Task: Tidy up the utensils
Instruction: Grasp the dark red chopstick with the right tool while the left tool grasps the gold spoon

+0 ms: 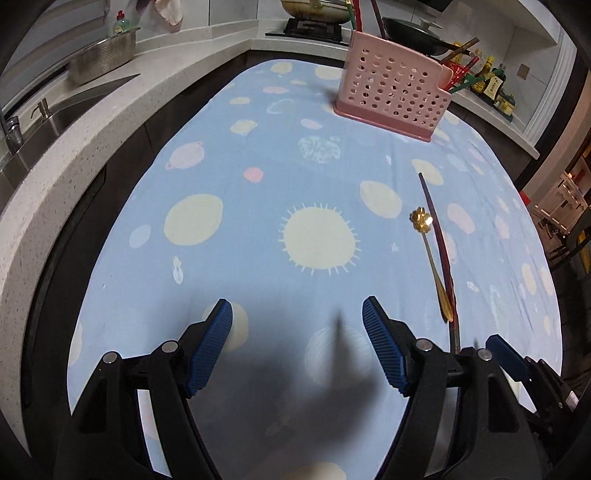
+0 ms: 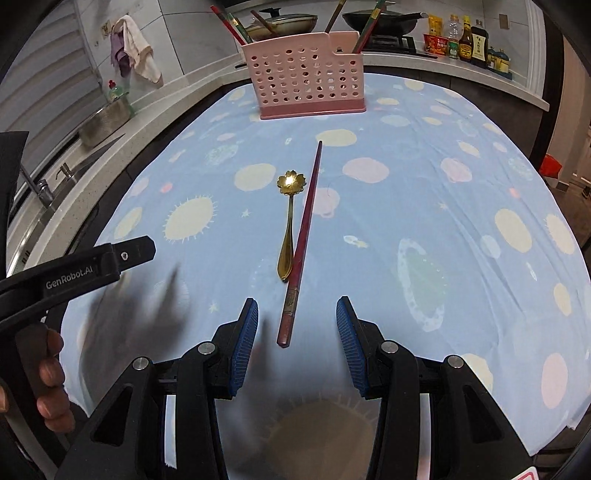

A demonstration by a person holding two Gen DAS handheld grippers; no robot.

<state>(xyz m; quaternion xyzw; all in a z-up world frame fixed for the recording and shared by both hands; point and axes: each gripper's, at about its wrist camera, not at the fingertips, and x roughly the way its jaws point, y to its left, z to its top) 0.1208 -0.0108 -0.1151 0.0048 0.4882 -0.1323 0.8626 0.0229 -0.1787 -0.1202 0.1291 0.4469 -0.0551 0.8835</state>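
- Utensils first: a gold spoon (image 2: 290, 221) with a flower-shaped bowl and a dark red chopstick (image 2: 303, 236) lie side by side on the tablecloth (image 2: 424, 184), roughly in the middle of the table. The spoon's handle end looks like it touches or tucks just under the chopstick, can't say which.
- Both point lengthwise toward the pink holder (image 2: 306, 79), which stands upright at the far end of the cloth, well apart from them.
- The holder is the perforated kind and already has several chopsticks (image 2: 236, 27) sticking out the top, some at the left end and some at the right.
- Right gripper (image 2: 297, 332) hangs over the near end of the chopstick, jaws parted about halfway with nothing clamped. The chopstick's butt end sits in the gap between the blue pads (image 2: 245, 343), touching neither of them.
- Left gripper (image 1: 297, 332) is spread wide and empty, hovering over bare cloth. In its own view the spoon (image 1: 430, 254) and chopstick (image 1: 439, 251) are off to its right.
- From the right wrist camera you can see the person's hand (image 2: 51, 376) wrapped around the left gripper's handle at the left edge.
- Background is a kitchen: sink (image 1: 55, 114) and metal colander (image 1: 103, 55) on the left counter, pans on the stove behind the holder, sauce bottles (image 2: 465, 38) at the right.
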